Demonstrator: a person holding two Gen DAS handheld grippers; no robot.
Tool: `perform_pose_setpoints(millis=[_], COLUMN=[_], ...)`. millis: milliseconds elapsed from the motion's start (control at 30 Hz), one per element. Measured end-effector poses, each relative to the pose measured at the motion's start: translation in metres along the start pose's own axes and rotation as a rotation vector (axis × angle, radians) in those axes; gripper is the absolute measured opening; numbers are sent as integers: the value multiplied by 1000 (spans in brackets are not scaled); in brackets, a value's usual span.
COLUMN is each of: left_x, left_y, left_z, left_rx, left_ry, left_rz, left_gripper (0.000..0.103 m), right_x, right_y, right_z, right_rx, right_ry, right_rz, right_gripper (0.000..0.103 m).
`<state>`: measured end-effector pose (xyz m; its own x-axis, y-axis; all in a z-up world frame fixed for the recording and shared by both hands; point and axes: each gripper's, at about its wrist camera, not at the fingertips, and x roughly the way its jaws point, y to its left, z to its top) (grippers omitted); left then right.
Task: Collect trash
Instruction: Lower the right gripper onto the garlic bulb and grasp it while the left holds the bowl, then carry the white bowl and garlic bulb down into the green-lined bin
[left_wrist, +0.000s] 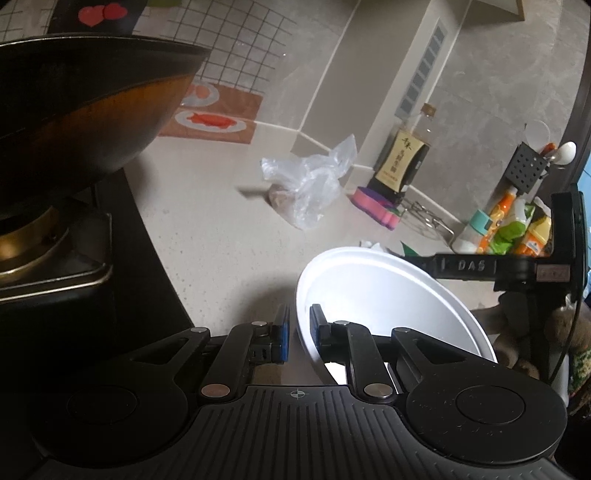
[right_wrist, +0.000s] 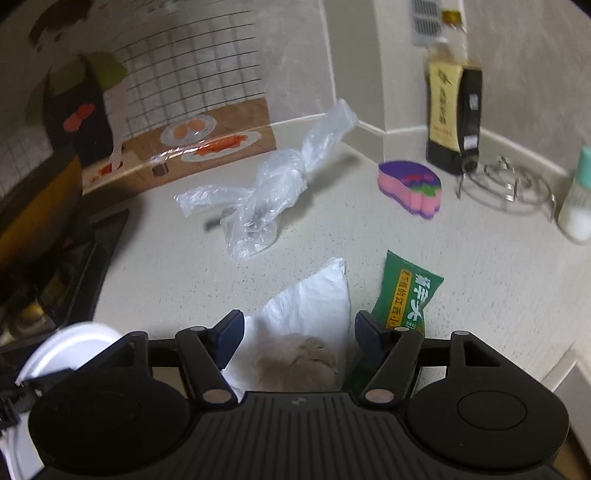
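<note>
Trash tissue (right_wrist: 310, 306) lies between right gripper's (right_wrist: 299, 328) parted jaws; left gripper (left_wrist: 297, 325) seemingly pinches bowl (left_wrist: 388, 295) rim.

Left wrist view: low over worktop (left_wrist: 221, 229) near its stove-side edge, facing the back corner. Right wrist view: close, steeper down. Shared: clear plastic bag (left_wrist: 306, 184), sponge (right_wrist: 410, 188), bottle (left_wrist: 406, 155).
</note>
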<state>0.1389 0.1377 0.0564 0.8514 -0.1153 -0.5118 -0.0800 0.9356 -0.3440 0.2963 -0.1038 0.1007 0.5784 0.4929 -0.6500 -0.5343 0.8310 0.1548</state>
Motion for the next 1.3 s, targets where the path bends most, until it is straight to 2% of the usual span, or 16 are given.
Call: perform_pose_setpoints(millis=[100, 200, 333, 467, 567, 633, 700, 733, 767, 833, 967, 1133, 1300], left_x=[-3, -5, -8, -5, -12, -19, -22, -22, -21, -20, -15, -18, -30], left_y=[-3, -2, 0, 2, 8, 12, 13, 12, 11, 10, 9, 15, -4], left_z=[-1, -2, -4, -6, -3, 0, 1, 1, 0, -2, -6, -9, -7], left_rx=[16, 9, 4, 5, -16, -37, -37, -33, -30, -32, -52, -160, -108], left_ry=[-9, -16, -19, 2, -30, -57, -56, -51, -44, -30, -23, -95, -177], left_rz=[5, -11, -27, 0, 40, 54, 51, 53, 49, 39, 30, -45, -49], left_gripper=[16, 16, 17, 17, 17, 17, 17, 17, 18, 20, 19, 16, 15], right_x=[0, -4, -2, 2, 6, 4, 5, 6, 7, 5, -28, -82, -126], right_y=[8, 8, -8, -16, -15, -11, -1, 4, 8, 14, 15, 2, -17], right_z=[-9, -17, -19, -22, -25, -29, -33, -35, -37, -37, -33, -30, -63], right_rx=[-49, -51, 67, 110, 98, 65, -2, -40, -73, -106, -86, -24, 34], right_ry=[-13, -52, -47, -51, -29, -27, -26, -27, -26, -35, -152, -273, -348], right_rz=[-8, -9, 10, 5, 26, 46, 30, 7, -16, -44, -28, -7, -49], right_gripper=[76, 76, 73, 73, 69, 69, 67, 57, 53, 53, 53, 53, 53])
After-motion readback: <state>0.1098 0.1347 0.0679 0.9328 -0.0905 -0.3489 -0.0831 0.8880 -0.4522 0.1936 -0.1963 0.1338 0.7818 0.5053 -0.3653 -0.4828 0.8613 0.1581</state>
